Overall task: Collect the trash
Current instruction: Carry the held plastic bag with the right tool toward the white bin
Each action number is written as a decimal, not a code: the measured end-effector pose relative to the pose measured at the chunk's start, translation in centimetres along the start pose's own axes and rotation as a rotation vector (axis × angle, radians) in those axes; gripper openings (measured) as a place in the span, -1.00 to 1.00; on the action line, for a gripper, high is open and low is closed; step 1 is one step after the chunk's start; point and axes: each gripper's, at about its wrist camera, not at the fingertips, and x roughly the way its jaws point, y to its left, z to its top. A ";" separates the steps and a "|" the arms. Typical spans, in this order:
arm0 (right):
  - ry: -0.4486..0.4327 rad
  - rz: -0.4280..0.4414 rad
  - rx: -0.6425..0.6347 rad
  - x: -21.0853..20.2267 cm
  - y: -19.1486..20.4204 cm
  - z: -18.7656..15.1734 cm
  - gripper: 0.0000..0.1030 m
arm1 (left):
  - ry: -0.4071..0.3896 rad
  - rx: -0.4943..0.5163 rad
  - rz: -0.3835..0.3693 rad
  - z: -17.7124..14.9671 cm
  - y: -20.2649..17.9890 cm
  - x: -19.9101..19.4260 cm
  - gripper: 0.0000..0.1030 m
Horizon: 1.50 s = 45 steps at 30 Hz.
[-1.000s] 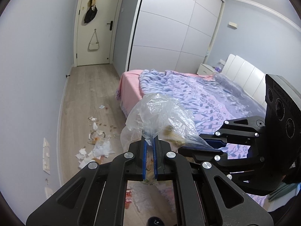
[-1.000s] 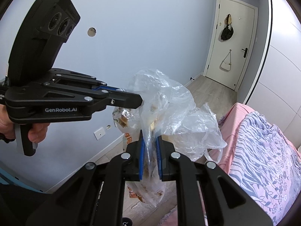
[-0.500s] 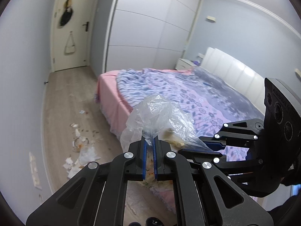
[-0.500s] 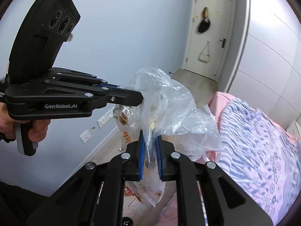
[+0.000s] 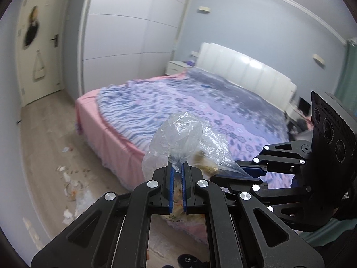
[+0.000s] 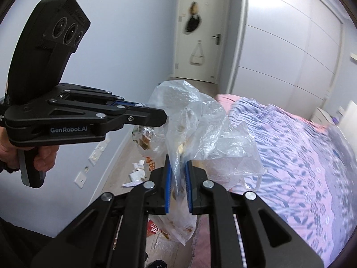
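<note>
Clear plastic bag [image 5: 185, 138] of scraps held in the air beside the bed [image 5: 200, 111], left gripper [image 5: 176, 167] level, jaws pinched on its top edge, right gripper [image 6: 178, 163] pointing forward, jaws clamped on bunched plastic, paper scraps [image 5: 67, 178] on the floor

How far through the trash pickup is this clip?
Partly done: the clear plastic bag already holds wrappers and scraps. In hand: left gripper and right gripper both pinch the bag. Left: paper scraps litter the floor beside the bed.
</note>
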 end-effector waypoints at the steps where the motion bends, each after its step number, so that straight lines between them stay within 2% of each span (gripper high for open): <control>1: 0.002 -0.019 0.018 -0.3 -0.2 -0.2 -0.75 | 0.005 0.012 -0.017 0.1 -0.3 0.2 -0.92; 12: 0.030 -0.250 0.241 -5.8 -2.6 -5.1 -0.75 | 0.075 0.181 -0.270 1.4 -7.1 4.9 -0.92; 23: 0.025 -0.446 0.396 -13.2 -3.4 -10.9 -0.75 | 0.125 0.340 -0.462 0.7 -17.8 8.1 -0.92; 34: 0.032 -0.628 0.534 -23.2 -2.7 -18.4 -0.76 | 0.167 0.472 -0.650 -3.5 -32.1 7.6 -0.92; 45: 0.072 -0.840 0.678 -33.0 -0.6 -26.1 -0.76 | 0.223 0.610 -0.886 -9.1 -46.8 5.9 -0.92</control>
